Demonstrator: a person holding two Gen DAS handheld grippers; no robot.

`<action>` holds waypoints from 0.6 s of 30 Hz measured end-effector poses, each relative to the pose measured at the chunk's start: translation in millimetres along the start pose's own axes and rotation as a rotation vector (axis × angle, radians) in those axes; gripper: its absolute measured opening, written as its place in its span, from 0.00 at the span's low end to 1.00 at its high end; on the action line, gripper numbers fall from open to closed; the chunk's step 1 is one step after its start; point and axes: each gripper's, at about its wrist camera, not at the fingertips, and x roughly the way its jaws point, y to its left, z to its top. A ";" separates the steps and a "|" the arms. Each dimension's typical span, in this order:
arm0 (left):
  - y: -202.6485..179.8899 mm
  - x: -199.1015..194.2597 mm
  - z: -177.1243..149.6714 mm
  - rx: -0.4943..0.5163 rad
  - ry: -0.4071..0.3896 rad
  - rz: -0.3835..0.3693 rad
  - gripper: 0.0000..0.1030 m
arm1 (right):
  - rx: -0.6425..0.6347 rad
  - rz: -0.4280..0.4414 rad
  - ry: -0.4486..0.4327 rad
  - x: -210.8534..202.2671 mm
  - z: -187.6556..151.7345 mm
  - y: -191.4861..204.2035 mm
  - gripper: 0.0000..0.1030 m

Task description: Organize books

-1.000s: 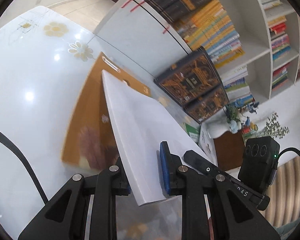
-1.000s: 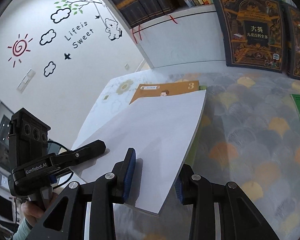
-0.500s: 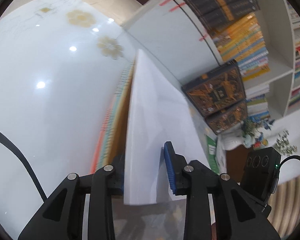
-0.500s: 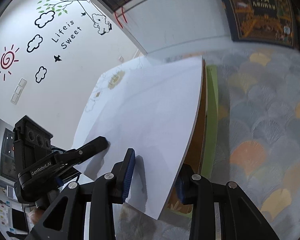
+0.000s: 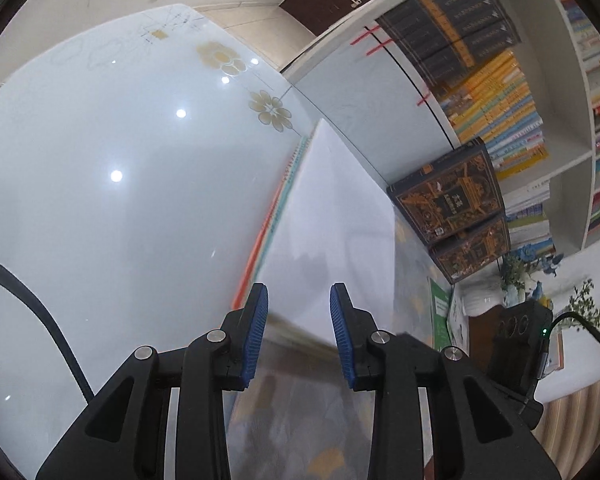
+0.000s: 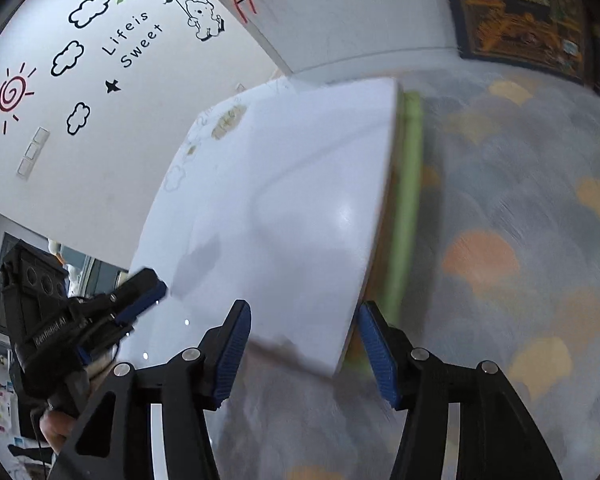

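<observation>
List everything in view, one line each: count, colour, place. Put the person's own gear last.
white-covered book: one, white, top of the stack on the table.
books under it: number unclear, green and orange edges showing, beneath the white cover.
table mat: one, grey with orange and yellow scallops, right of the stack.
glass tabletop: one, white with gold flowers, left of the stack.
boxed sets: two, black and gold, leaning at the bookshelf.
bookshelf: one, white, full of books, behind the table.
left hand-held gripper: one, black with blue pads, open.
right hand-held gripper: one, same colours, open.
</observation>
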 end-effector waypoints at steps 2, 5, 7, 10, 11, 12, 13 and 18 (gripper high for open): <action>-5.6 -2.8 -6.6 0.013 0.006 0.009 0.29 | 0.015 -0.007 0.024 -10.4 -14.6 -12.1 0.53; -17.7 -6.8 -21.0 0.033 0.020 0.008 0.29 | 0.068 -0.017 0.036 -32.3 -46.3 -40.1 0.53; -31.2 -5.7 -32.5 0.056 0.038 0.001 0.34 | 0.119 -0.032 0.039 -47.6 -68.1 -63.5 0.53; -61.9 4.3 -53.4 0.110 0.073 0.003 0.59 | 0.209 -0.048 0.035 -68.4 -97.0 -100.4 0.53; -71.7 7.6 -59.8 0.130 0.079 0.004 0.61 | 0.245 -0.049 0.032 -77.1 -106.9 -115.6 0.53; -88.3 14.3 -68.8 0.166 0.090 0.005 0.61 | 0.277 -0.046 0.023 -87.2 -116.2 -131.5 0.53; -98.7 18.8 -75.4 0.189 0.101 0.006 0.61 | 0.292 -0.046 0.017 -94.0 -119.6 -139.9 0.53; -172.1 60.0 -113.6 0.342 0.178 0.000 0.61 | 0.336 -0.093 -0.040 -145.9 -131.1 -193.0 0.53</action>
